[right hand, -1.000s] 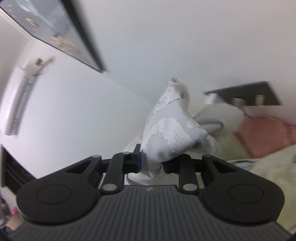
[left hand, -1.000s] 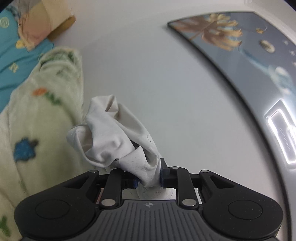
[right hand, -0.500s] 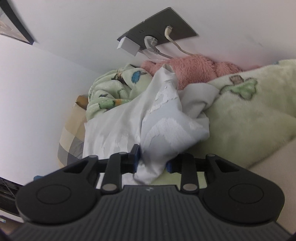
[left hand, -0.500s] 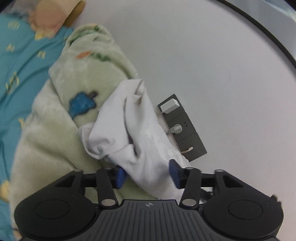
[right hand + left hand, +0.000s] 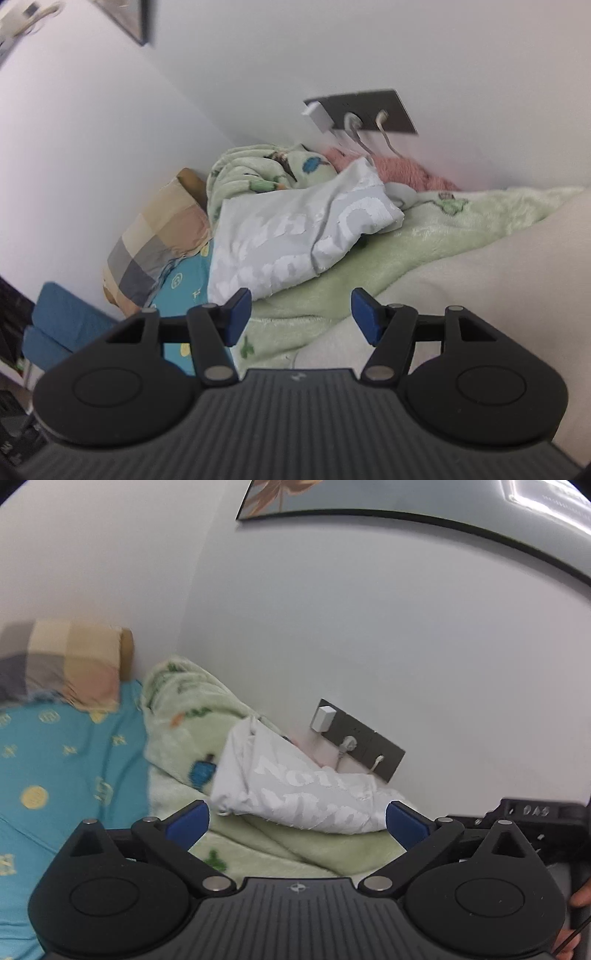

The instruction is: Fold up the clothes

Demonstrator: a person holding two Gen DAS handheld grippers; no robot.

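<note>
Both claws, earlier clenched on one white garment (image 5: pixel 295 786), had released it and were spreading wider: left claw (image 5: pixel 295 821) and right claw (image 5: pixel 301 314) stood empty. The garment lay folded on the green blanket (image 5: pixel 388 266), beside one checked pillow (image 5: pixel 159 240).

One garment (image 5: pixel 295 790), one pillow (image 5: pixel 70 661)

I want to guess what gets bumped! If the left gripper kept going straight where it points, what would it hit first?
Most likely the white garment lying on the green blanket. It sits right ahead of the left gripper, whose jaws are opening with nothing pinched between them. The depth is hard to judge, so it might touch the blanket first.
</note>
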